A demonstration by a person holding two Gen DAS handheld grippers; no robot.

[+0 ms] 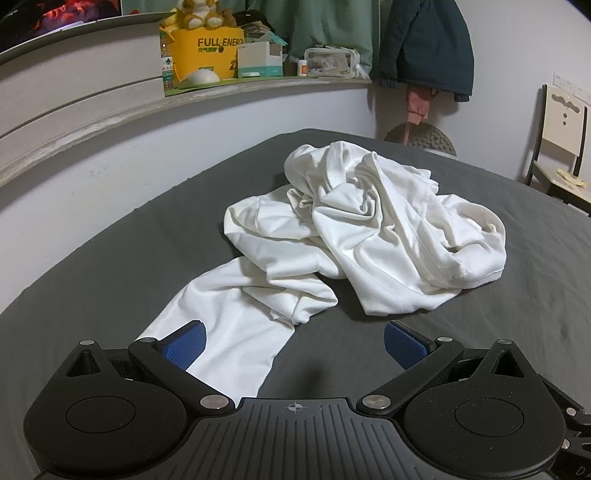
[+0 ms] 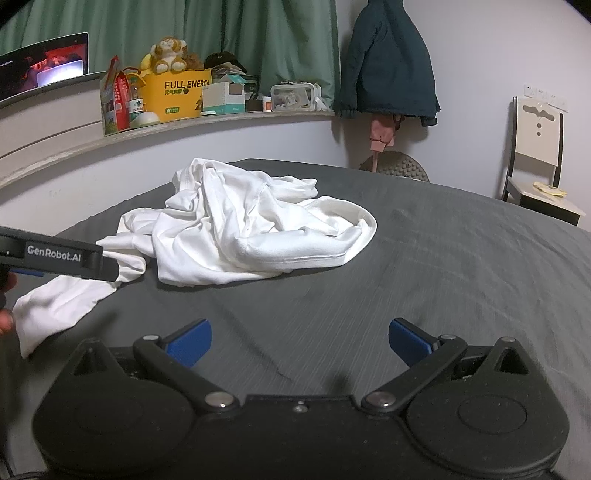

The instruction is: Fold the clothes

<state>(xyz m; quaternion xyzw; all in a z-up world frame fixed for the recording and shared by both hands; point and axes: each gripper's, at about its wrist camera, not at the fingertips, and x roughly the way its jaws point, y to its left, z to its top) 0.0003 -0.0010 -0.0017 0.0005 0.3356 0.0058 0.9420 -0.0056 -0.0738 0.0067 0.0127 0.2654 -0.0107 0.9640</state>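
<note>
On the grey bed (image 1: 110, 280), seen from the left wrist, a crumpled white garment (image 1: 369, 229) lies near the middle, with one flat strip running back toward the near edge. The left gripper (image 1: 293, 343) hangs over that strip, its blue pads (image 1: 184, 347) spread wide, one above the cloth and the other above bare sheet, pinching nothing. Behind the bed's far edge a ledge (image 1: 110, 110) along the wall carries a yellow box (image 1: 207, 51) with a plush toy (image 1: 195, 14) sitting in its top, a small white carton (image 1: 258, 59), and a clear case (image 1: 332, 62) with small items inside that are too blurred to tell.

From the right wrist, the same garment (image 2: 251, 229) sits toward the far left part of the bed (image 2: 443, 277). The right gripper (image 2: 299, 341) is over bare sheet, well apart from the cloth, fingers spread and empty. The left gripper (image 2: 74, 258) enters from the left edge above the strip of cloth. A chair (image 2: 535, 158) stands beyond the bed's far right corner.
</note>
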